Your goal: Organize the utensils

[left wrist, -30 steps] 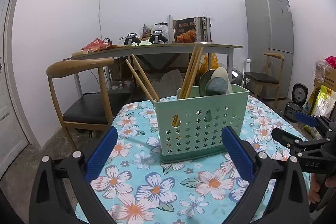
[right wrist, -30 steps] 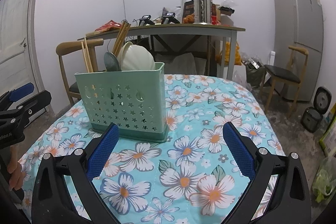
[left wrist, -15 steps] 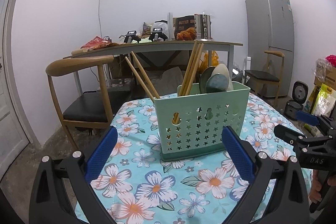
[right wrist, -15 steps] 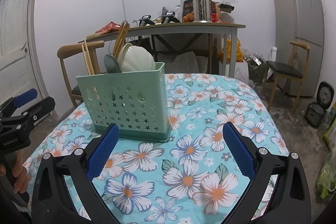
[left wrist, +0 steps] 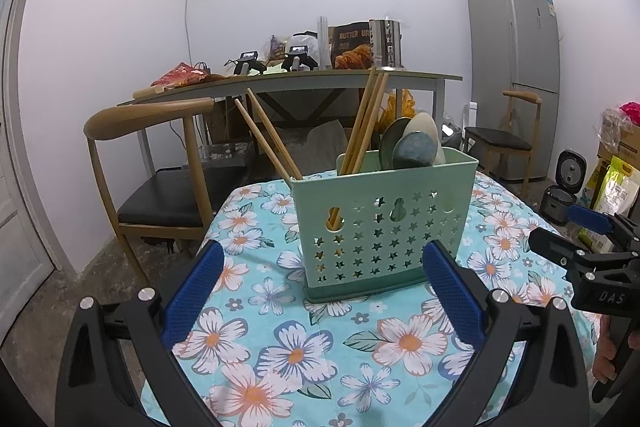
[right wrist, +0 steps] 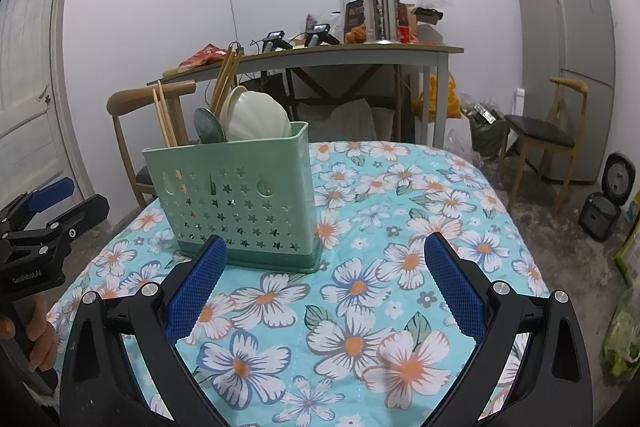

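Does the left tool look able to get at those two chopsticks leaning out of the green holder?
Probably yes. The left tool is open and empty, facing the holder. The leaning chopsticks stick out above the rim on its side with nothing in front.

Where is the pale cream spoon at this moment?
The pale cream spoon stands inside the green utensil holder on the floral table. In the right wrist view it is at the holder's right end, beside the dark spoon.
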Tool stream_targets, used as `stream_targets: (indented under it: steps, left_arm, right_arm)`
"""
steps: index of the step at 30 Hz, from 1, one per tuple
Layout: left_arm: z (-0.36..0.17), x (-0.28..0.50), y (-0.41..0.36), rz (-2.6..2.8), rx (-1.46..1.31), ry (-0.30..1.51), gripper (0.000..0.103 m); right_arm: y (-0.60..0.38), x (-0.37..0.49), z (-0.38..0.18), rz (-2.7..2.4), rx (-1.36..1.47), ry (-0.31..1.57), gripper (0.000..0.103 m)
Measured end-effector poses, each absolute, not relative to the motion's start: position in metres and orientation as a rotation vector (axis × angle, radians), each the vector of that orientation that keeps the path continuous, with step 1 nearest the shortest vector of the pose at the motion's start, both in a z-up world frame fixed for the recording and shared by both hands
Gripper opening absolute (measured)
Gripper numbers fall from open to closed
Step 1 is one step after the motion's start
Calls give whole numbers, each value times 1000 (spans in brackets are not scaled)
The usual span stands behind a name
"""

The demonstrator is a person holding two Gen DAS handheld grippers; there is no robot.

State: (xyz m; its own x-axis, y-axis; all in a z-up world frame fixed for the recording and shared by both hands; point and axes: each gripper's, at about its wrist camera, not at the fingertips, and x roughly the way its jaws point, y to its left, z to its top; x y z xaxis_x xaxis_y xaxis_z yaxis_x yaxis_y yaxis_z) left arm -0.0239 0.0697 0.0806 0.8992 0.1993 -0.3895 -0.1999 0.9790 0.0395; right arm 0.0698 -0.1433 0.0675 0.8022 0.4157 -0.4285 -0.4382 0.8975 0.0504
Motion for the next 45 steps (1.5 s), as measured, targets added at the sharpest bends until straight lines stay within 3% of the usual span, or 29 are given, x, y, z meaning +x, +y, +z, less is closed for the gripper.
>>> stream_targets:
  steps: [45]
  left_arm:
    - [76,-21,71,191,-10,437,97]
  right_arm:
    - [-146,69,70,466,-24,437,95]
